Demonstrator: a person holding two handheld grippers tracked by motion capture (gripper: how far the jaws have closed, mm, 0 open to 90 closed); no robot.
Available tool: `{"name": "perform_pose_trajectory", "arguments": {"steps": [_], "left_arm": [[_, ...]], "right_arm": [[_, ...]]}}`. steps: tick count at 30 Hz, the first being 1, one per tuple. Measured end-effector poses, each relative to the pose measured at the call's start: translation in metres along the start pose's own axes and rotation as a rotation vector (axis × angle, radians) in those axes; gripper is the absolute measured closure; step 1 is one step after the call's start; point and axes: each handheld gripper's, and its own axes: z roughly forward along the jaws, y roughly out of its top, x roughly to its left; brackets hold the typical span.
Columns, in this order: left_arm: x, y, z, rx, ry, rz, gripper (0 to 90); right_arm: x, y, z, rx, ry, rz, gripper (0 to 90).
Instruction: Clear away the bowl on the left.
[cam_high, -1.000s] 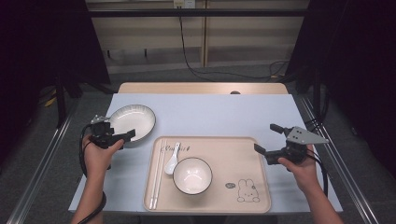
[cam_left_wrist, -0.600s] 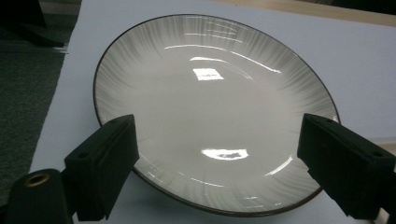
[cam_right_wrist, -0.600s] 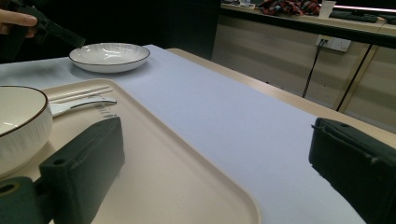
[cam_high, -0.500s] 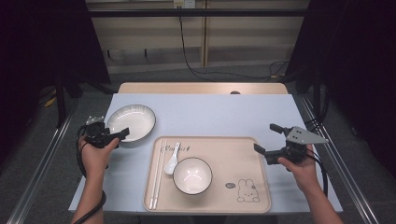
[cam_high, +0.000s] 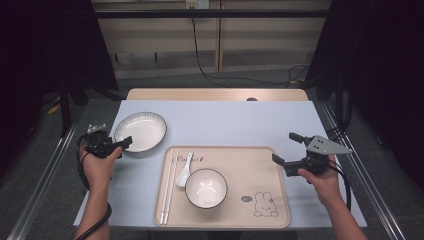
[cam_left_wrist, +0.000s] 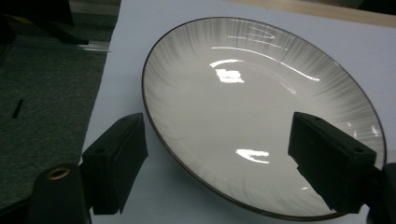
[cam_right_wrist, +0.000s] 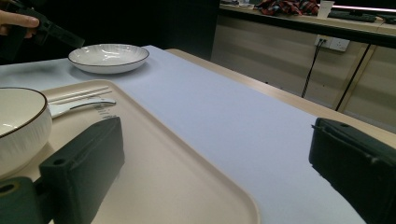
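From the high view, a shallow white ceramic plate with a dark rim (cam_high: 140, 131) sits on the pale blue tabletop (cam_high: 225, 122), near its left edge and just beyond the top left corner of a beige plastic tray (cam_high: 250, 170) that carries a white bowl with a dark rim (cam_high: 206, 188), a white spoon (cam_high: 184, 170) and a pair of pale chopsticks (cam_high: 168, 187). The left tool (cam_high: 120, 143) reaches the plate's near rim, while the right tool (cam_high: 290, 148) hovers off the tray's right edge, its jaws apart with nothing between them. In the left gripper view, the plate (cam_left_wrist: 261, 112) lies flat with its near edge between the two black jaws, which have just been closing but do not yet press on it; one stands outside the rim over the tabletop, the other over the glazed inside. The plate looks stiff, fairly heavy, glossy and breakable, so the thin sloping rim is the place to pinch, squarely, since the glaze could slip. In the right gripper view, the right tool (cam_right_wrist: 215, 172) stands wide over the tray's corner (cam_right_wrist: 187, 186), with the plate (cam_right_wrist: 108, 57) far across the tabletop beside the left hand (cam_right_wrist: 18, 21).
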Motion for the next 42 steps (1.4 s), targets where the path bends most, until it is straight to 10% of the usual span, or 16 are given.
{"name": "perform_pose_trajectory", "arguments": {"steps": [28,42], "left_arm": [[0.006,-0.011,0.025,0.049,0.004,-0.144,59.1],[0.000,0.000,0.046,0.038,0.011,-0.205,62.0]], "right_arm": [[-0.004,0.000,-0.002,-0.001,-0.010,-0.005,2.3],[-0.005,-0.001,-0.003,0.000,-0.014,0.003,2.3]]}}
